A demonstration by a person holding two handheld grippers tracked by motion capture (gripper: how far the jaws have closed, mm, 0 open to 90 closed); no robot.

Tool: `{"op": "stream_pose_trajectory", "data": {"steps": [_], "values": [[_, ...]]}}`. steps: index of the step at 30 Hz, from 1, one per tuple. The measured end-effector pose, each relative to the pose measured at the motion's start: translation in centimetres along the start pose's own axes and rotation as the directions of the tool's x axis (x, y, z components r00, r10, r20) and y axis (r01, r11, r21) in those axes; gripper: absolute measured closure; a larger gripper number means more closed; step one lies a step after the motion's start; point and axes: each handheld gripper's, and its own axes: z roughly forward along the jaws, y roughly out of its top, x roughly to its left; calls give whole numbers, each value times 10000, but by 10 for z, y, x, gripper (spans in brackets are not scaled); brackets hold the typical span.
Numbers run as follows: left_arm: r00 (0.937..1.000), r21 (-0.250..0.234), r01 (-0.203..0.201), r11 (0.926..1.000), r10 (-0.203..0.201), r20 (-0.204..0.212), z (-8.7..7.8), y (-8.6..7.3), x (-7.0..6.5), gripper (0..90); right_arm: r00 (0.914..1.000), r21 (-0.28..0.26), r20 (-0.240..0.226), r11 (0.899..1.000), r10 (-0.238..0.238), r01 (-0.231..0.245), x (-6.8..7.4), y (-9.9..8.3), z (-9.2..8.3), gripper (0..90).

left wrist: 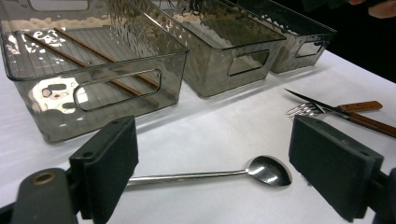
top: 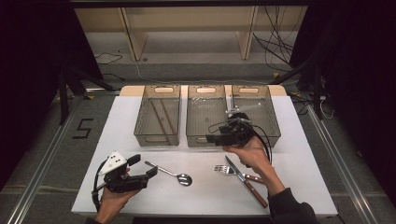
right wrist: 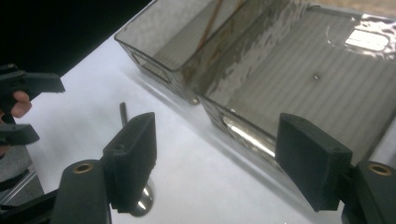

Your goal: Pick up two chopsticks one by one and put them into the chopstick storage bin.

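1. Steel spoon [top: 173, 174] lies flat on the white table [top: 116, 140], bowl toward the fork [top: 224, 169] and knife [top: 246, 181], apart from both and near the front of the three bins [top: 205, 116].
2. Left gripper [top: 152, 171] hovers just beside the spoon's handle end. Its jaws stand wide open and hold nothing; in the left gripper view the spoon [left wrist: 210, 174] lies between and beyond them.
3. Right gripper [top: 211, 138] hangs at the middle bin's front wall, jaws wide open and empty.
4. Judged step: pick up the spoon. Lower the left jaws to straddle the handle mid-length, not the bowl.
5. Keep the pads square to the handle; a thin, slick shaft is likely to roll or pivot if pinched near one end.
6. Close fully before lifting, and keep clear of the left bin holding the chopsticks [top: 163, 116].
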Motion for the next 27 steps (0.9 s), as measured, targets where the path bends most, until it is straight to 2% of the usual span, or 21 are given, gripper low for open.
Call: {"op": "stream_pose_trajectory", "data": {"steps": [8,22,27], "values": [[10000,24,-20,10000,20,-31,0,0,0,154,9998,-67,19,9998,186,-186,-7,-26,-12,300],[10000,55,-52,10000,53,-37,1,0,1,155,9994,-128,71,9994,328,-327,-10,-57,-26,298],[9999,79,-97,9999,97,-55,1,0,1,155,9993,-373,113,9987,356,-352,-10,-67,-31,296]]}}
